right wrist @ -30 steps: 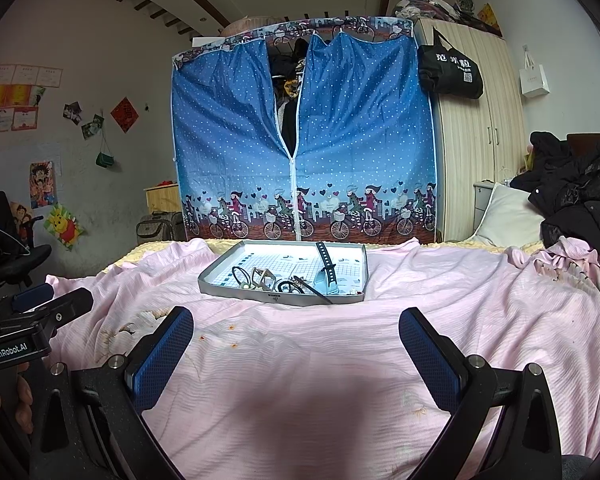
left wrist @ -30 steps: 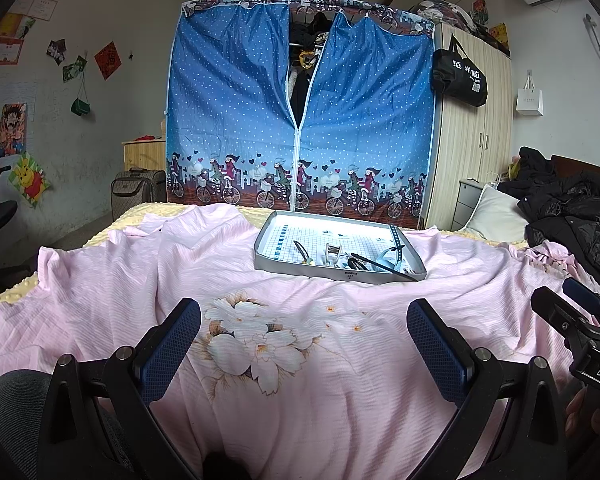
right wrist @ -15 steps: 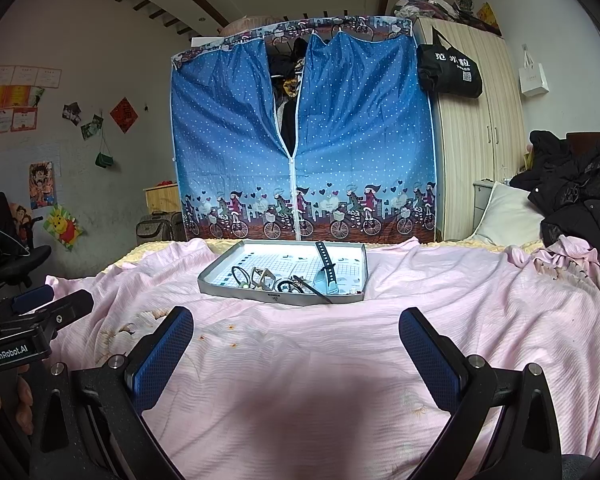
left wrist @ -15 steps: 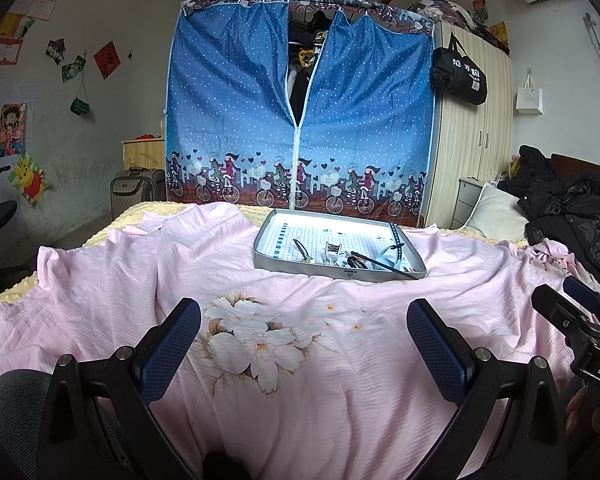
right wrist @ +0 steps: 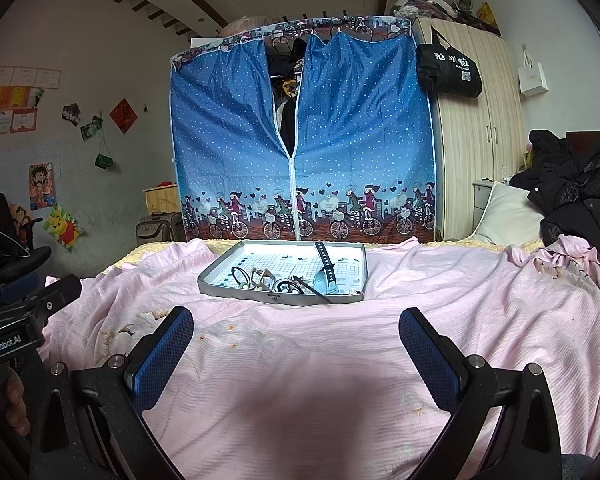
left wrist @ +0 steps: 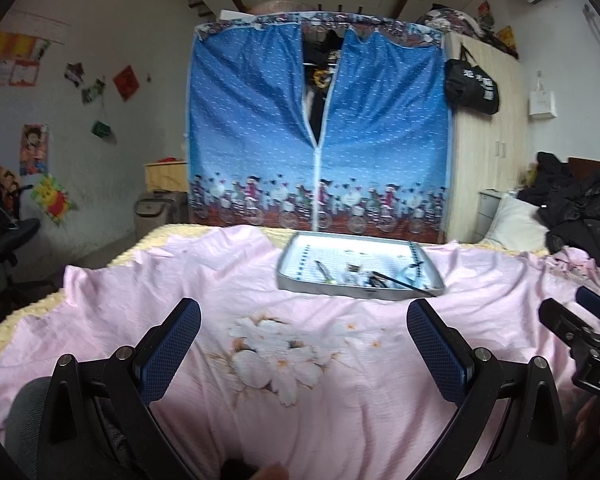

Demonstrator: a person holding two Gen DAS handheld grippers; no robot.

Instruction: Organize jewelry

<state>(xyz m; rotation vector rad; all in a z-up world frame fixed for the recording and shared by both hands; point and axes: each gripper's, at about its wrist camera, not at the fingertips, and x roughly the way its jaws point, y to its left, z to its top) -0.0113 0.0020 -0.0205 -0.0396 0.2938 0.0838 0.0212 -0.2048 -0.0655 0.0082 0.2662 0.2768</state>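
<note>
Moved: left tongs (left wrist: 303,354) have lifted and tilted slightly, blurring their view; right tongs (right wrist: 296,354) are unchanged
Tongs: both apart, holding nothing
Jewelry: hair tie (right wrist: 239,273), watch strap (right wrist: 326,266) and small pieces jumbled in tray (right wrist: 220,270) on bed (right wrist: 340,360)
Progress: pieces lie unsorted; stage unclear

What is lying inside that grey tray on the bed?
The tray holds a dark strap, a black ring and tangled small pieces; its front wall hides whatever lies lowest.
</note>
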